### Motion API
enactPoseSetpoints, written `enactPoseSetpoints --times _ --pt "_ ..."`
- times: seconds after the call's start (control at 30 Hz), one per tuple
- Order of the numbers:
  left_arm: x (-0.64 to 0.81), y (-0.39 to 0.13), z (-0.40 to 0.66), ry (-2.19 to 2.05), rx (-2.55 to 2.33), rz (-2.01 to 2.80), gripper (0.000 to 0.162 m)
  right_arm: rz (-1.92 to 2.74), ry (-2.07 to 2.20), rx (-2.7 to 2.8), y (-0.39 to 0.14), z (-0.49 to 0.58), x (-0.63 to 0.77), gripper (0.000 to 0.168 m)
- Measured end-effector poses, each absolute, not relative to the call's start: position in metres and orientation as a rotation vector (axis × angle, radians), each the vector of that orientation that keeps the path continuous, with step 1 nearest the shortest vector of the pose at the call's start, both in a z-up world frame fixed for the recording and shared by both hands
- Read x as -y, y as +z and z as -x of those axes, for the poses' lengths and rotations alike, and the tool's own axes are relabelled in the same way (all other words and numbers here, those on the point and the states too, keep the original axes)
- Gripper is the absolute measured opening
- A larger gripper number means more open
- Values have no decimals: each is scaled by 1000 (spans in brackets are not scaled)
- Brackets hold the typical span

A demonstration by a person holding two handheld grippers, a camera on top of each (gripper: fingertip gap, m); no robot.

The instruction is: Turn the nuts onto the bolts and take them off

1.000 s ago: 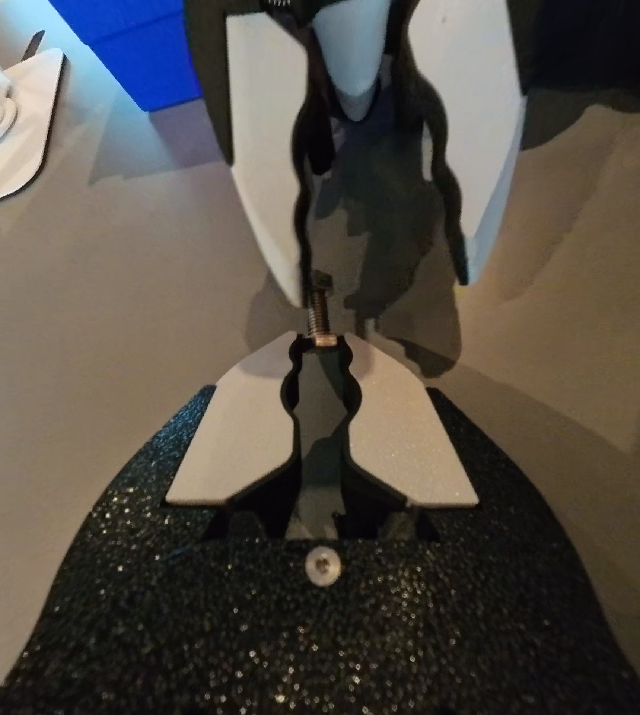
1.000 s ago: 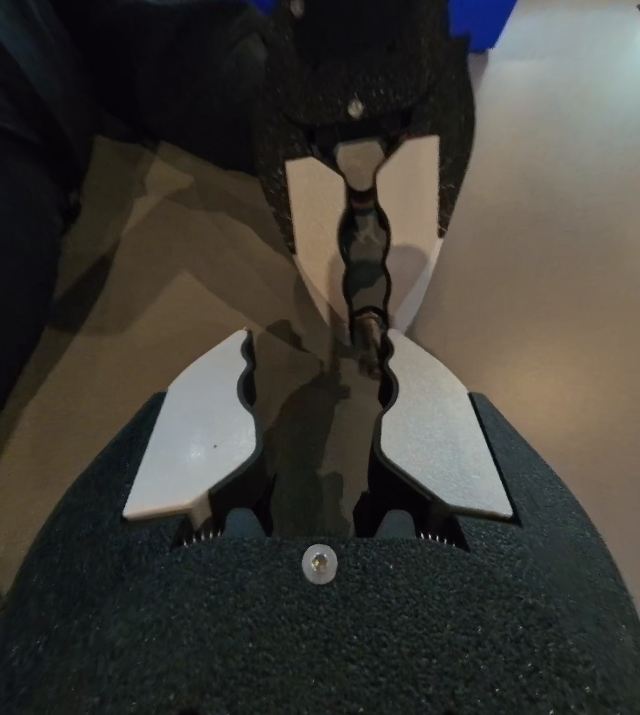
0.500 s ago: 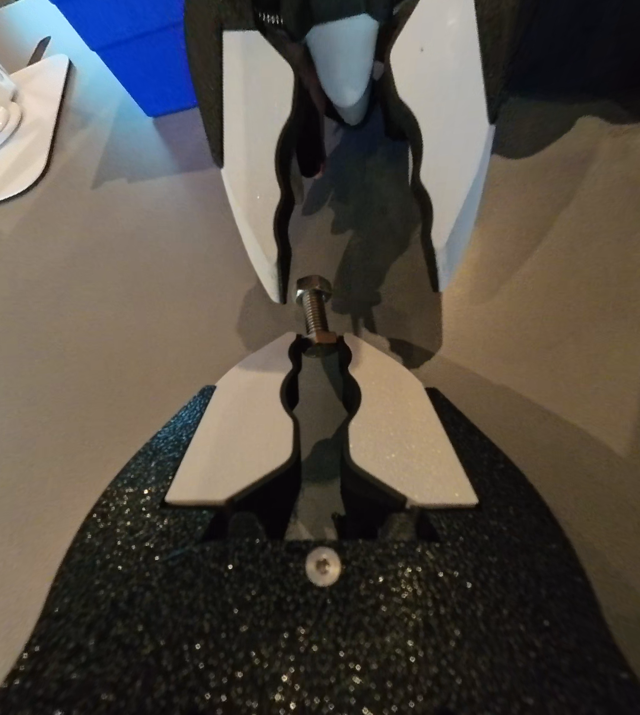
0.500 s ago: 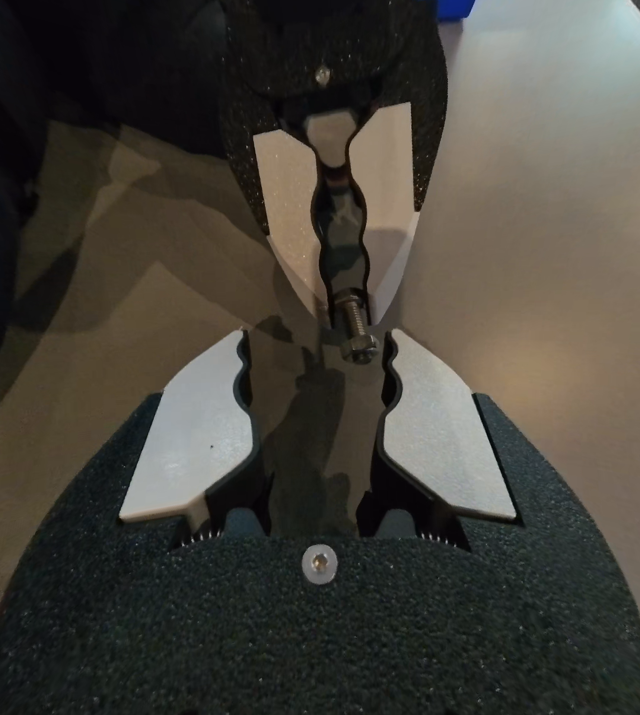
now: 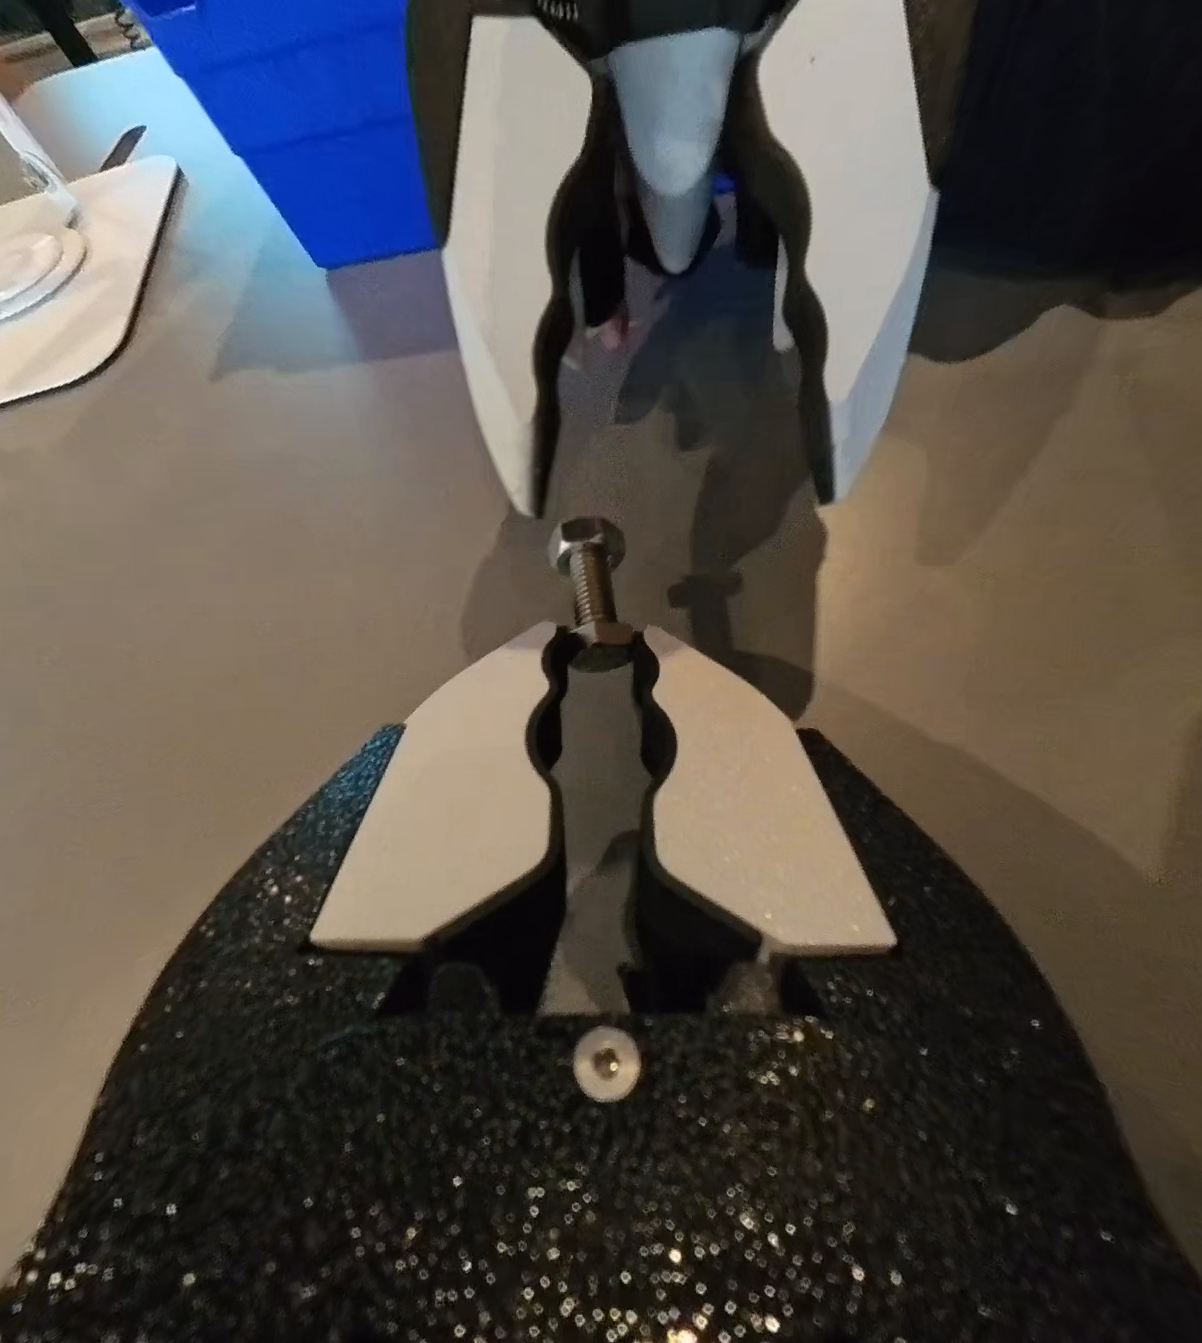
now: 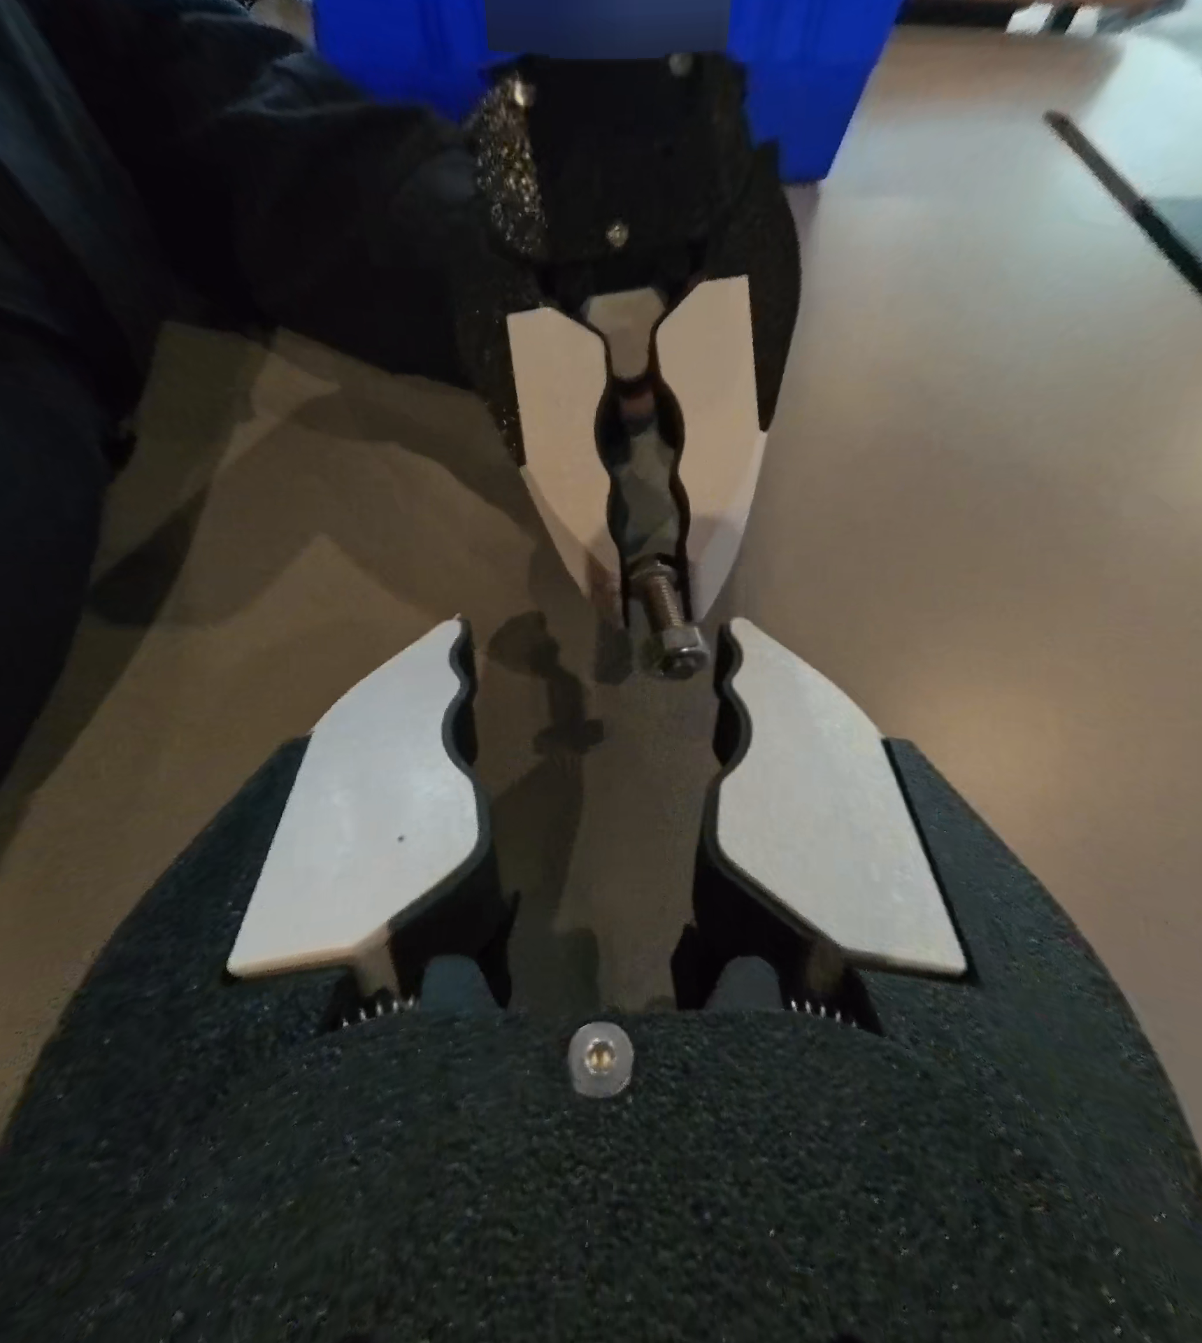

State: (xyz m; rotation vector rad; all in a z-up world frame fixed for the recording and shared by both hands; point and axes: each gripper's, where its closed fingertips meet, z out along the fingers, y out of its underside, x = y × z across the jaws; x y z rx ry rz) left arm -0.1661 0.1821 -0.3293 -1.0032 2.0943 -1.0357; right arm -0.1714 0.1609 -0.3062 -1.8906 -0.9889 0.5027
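My left gripper [image 5: 601, 639] is shut on the head end of a steel bolt [image 5: 587, 590] and holds it above the beige table [image 5: 184, 618]. The threaded shank points forward, with a hex nut [image 5: 587, 543] at its free end. My right gripper [image 5: 674, 498] faces it, open and empty, its left fingertip just beyond the nut. In the right wrist view, my right gripper [image 6: 594, 636] is open. The nut [image 6: 681, 650] sits just ahead of the gap, close to the right fingertip and apart from it. The bolt [image 6: 659, 596] sticks out of the left gripper [image 6: 652, 581].
A blue bin [image 5: 307, 123] stands at the back of the table and also shows in the right wrist view [image 6: 823, 87]. A white mat [image 5: 96, 305] with a clear glass base lies at far left. A person's dark sleeve [image 6: 38, 363] fills the left of the right wrist view.
The right gripper's finger was against the nut a second ago. It has drawn back, and the nut and shank now stand clear of it. The left gripper keeps its hold.
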Motion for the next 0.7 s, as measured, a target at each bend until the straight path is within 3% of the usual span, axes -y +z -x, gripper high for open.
enactPoseSetpoints --times 0.17,0.27,0.43,0.63,0.7 --pt "-181 -330 167 -1036 -2101 994 16 1913 500 1029 -313 175 -158 63" --pt "-181 -331 167 -1019 -2110 992 16 1895 649 1034 -303 181 -146 42" --pt "-180 -329 168 -1039 -2106 981 16 1866 551 962 -303 175 -162 67" --pt "-179 -329 168 -1047 -2108 973 16 1901 563 1018 -314 182 -159 70" --pt "-180 -329 168 -1042 -2108 977 17 1867 615 1041 -308 186 -152 57"
